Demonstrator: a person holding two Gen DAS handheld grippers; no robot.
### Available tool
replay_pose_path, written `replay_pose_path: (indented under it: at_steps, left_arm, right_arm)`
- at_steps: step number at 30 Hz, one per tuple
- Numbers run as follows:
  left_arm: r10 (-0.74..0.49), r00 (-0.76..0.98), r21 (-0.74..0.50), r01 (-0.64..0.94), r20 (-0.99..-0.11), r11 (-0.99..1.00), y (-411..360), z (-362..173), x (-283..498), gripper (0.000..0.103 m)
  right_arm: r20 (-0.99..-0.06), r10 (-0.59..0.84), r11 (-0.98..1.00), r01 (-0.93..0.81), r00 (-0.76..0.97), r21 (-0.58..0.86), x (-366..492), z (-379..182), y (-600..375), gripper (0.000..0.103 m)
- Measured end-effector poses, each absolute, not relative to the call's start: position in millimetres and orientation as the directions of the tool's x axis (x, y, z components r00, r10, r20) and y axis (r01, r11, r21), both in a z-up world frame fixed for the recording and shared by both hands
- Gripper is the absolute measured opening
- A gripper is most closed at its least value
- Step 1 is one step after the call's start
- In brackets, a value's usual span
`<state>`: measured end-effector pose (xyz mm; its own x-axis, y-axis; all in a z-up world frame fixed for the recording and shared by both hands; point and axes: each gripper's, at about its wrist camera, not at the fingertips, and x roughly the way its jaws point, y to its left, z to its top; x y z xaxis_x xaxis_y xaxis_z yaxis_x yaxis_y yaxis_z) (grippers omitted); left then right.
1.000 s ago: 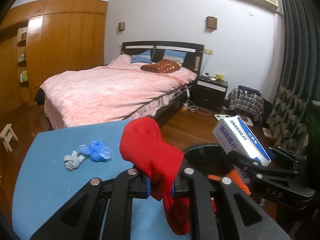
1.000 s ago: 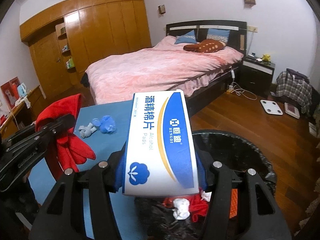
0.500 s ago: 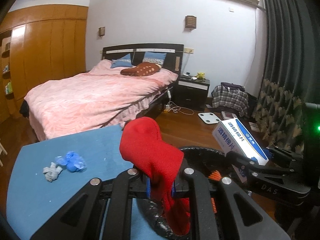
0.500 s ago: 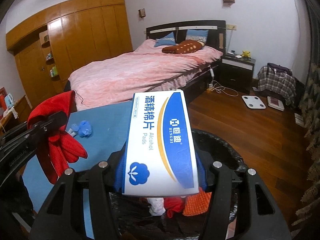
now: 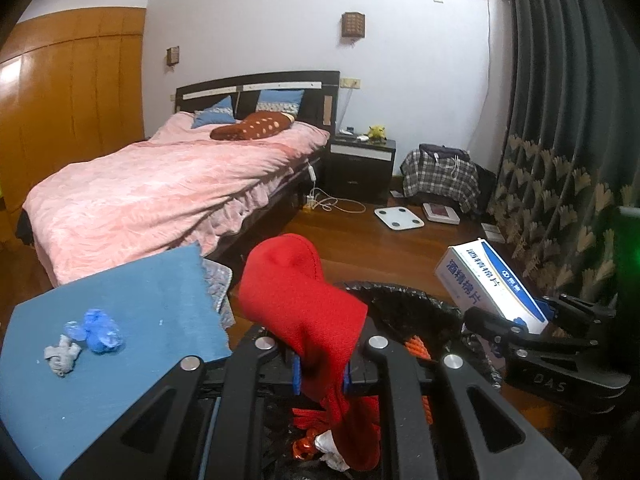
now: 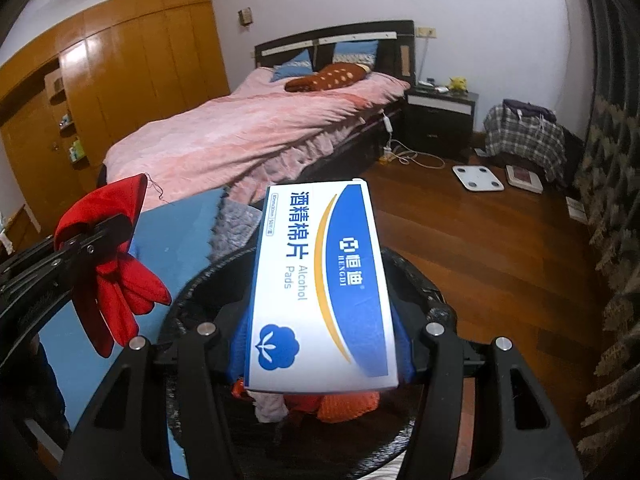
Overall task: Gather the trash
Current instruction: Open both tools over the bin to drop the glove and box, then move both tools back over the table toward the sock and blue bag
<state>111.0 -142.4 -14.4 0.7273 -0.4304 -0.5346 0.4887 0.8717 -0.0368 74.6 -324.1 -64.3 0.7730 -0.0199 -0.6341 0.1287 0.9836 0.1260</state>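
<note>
My left gripper (image 5: 320,372) is shut on a red cloth (image 5: 300,304), which hangs over the black-lined trash bin (image 5: 416,300). My right gripper (image 6: 320,344) is shut on a white and blue alcohol pads box (image 6: 320,284), held above the bin (image 6: 192,284). The box also shows in the left wrist view (image 5: 492,284), and the red cloth in the right wrist view (image 6: 108,264). Orange, red and white trash lies inside the bin (image 6: 336,404). A blue crumpled glove (image 5: 100,328) and a grey wad (image 5: 60,356) lie on the blue table (image 5: 132,292).
A bed with a pink cover (image 5: 160,184) stands behind the table. A black nightstand (image 5: 360,164), a plaid bag (image 5: 440,172) and a white scale (image 5: 398,218) are on the wooden floor. A dark curtain (image 5: 560,120) hangs at the right.
Both grippers have moved right, from over the table to over the bin, still holding the cloth and the box. The bin's contents now show below them.
</note>
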Motion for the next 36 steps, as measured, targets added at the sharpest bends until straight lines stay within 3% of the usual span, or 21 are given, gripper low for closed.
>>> replay_pose_path:
  at_steps: [11, 15, 22, 26, 28, 36]
  left_arm:
    - [-0.435, 0.702, -0.013, 0.52, -0.564, 0.854, -172.5, -32.4, 127.7, 0.014]
    - [-0.449, 0.69, -0.034, 0.526, -0.567, 0.85, -170.3, -33.4, 131.5, 0.021]
    - [-0.464, 0.676, -0.061, 0.53, -0.573, 0.846, -162.6, -31.7, 131.8, 0.054]
    - [-0.46, 0.69, -0.066, 0.516, -0.559, 0.854, -153.2, -27.4, 131.5, 0.066]
    - [-0.449, 0.705, -0.063, 0.501, -0.549, 0.863, -145.7, -23.7, 130.6, 0.077]
    - [-0.417, 0.746, -0.087, 0.439, -0.519, 0.894, -107.2, -7.5, 127.0, 0.089]
  right_arm:
    - [-0.659, -0.036, 0.98, 0.156, 0.751, 0.124, 83.2, -89.0, -338.2, 0.055]
    - [-0.664, -0.045, 0.982, 0.155, 0.746, 0.107, 87.3, -93.4, -338.2, 0.055]
    - [-0.677, -0.073, 0.982, 0.172, 0.732, 0.081, 89.4, -102.7, -339.3, 0.076]
    - [-0.672, -0.083, 0.98, 0.182, 0.736, 0.078, 83.8, -103.0, -339.9, 0.088]
    - [-0.665, -0.081, 0.979, 0.183, 0.742, 0.085, 79.8, -100.4, -340.1, 0.091]
    - [-0.628, -0.064, 0.979, 0.171, 0.776, 0.112, 70.5, -80.3, -332.8, 0.095]
